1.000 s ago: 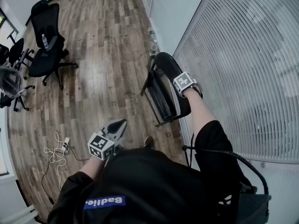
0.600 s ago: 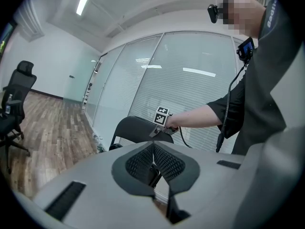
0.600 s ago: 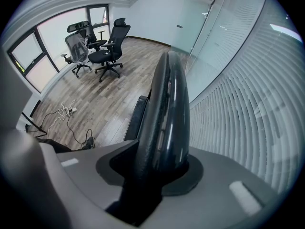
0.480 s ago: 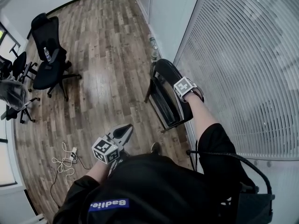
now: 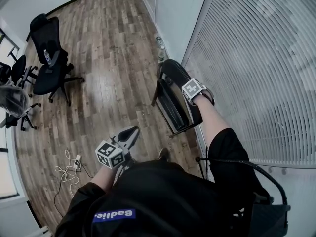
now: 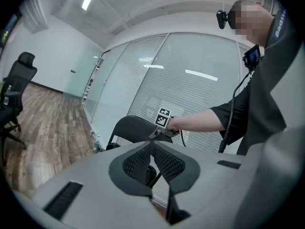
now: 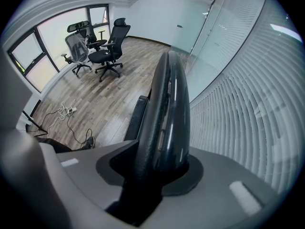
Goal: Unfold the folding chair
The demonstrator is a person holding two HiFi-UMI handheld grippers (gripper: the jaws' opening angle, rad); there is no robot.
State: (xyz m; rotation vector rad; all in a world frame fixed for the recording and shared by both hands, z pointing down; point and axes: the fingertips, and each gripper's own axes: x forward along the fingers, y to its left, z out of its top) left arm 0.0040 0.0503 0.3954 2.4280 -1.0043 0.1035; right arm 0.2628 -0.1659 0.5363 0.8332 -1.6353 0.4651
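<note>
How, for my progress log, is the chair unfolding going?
Done: the right gripper is clamped on the top edge of the folding chair. In hand: the chair is held there by that grip, while the left gripper, shut and empty, hangs clear of it. Left: the seat lies folded against the back, so the unfolding itself hasn't begun.

The black folding chair [image 5: 174, 95] stands on the wood-plank floor [image 5: 108, 83], just beside the slatted glass wall [image 5: 256, 73]. It is not yet unfolded. It is closed up nearly flat, with the seat [image 7: 137, 114] lying against the frame. The backrest [image 7: 170, 104] at the top is a glossy, rounded black shell, seen almost edge-on from above. Thin dark legs [image 5: 154, 94] reach down to the floor.
</note>
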